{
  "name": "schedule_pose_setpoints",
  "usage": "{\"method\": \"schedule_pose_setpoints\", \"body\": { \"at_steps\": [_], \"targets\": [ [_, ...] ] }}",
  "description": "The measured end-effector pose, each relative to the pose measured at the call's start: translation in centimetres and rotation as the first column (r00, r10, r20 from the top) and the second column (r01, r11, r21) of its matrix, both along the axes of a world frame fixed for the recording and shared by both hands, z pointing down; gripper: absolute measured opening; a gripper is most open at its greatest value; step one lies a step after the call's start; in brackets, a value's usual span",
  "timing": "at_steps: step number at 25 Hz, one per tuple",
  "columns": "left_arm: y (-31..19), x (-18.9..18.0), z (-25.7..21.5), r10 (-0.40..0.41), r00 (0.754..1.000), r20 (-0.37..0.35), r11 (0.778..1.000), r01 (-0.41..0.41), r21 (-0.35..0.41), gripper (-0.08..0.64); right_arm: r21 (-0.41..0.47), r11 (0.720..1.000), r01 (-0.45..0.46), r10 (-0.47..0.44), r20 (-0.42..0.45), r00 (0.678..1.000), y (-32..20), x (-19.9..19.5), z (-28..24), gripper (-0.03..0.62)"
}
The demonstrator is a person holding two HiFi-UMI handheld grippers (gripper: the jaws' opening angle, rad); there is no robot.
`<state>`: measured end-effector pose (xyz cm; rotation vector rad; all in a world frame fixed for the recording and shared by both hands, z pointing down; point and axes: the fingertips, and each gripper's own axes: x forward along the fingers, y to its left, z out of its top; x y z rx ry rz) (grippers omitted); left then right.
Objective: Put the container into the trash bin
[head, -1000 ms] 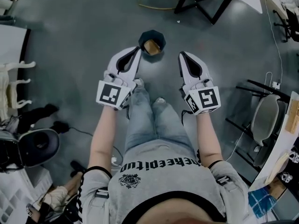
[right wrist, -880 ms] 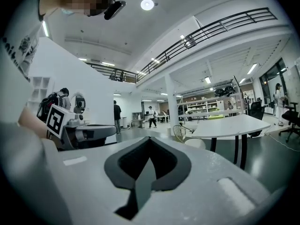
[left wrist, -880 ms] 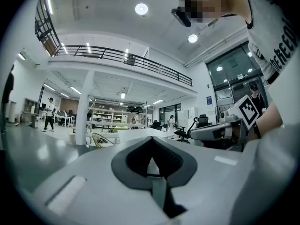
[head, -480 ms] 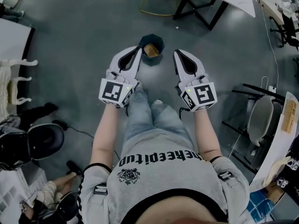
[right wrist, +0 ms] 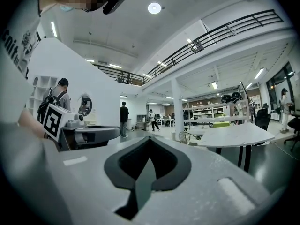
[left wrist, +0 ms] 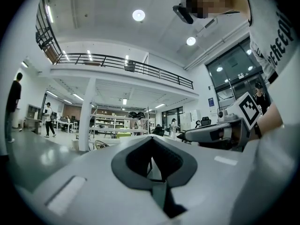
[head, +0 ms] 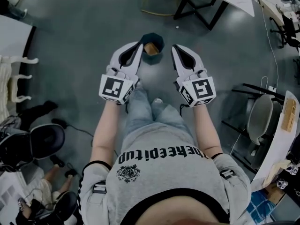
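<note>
A dark trash bin (head: 158, 38) stands on the grey floor just ahead of the person's feet. A brown container (head: 150, 48) lies inside it. My left gripper (head: 138, 46) hangs at the bin's left side and my right gripper (head: 174, 48) at its right side, both above floor level. Both are shut, with nothing between their jaws. In the left gripper view the jaws (left wrist: 151, 139) meet at their tips, and the right gripper (left wrist: 211, 134) shows beside them. The right gripper view shows its own jaws (right wrist: 150, 139) together and the left gripper (right wrist: 89, 134) beside them.
A black-legged table (head: 201, 6) and a wire stool (head: 159, 1) stand beyond the bin. A chair (head: 261, 118) and desks are at the right. A dark office chair (head: 44, 142) and a white table (head: 9, 36) are at the left. Distant people (right wrist: 123, 118) walk in the hall.
Both grippers have moved slightly forward and closer together, so their tips now flank the bin. The container has stayed in the bin.
</note>
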<state>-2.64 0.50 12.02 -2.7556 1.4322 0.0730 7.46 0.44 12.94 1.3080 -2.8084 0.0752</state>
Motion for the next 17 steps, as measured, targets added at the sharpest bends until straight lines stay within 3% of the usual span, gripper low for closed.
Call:
{"method": "schedule_pose_setpoints", "body": {
  "at_steps": [17],
  "targets": [
    [0.3, 1.4, -1.1, 0.023, 1.0, -0.013, 1.0, -0.023, 0.022, 0.018, 0.01, 1.0, -0.015, 0.015, -0.005, 1.0, 0.2, 0.6, -1.0, 0.002]
  ]
}}
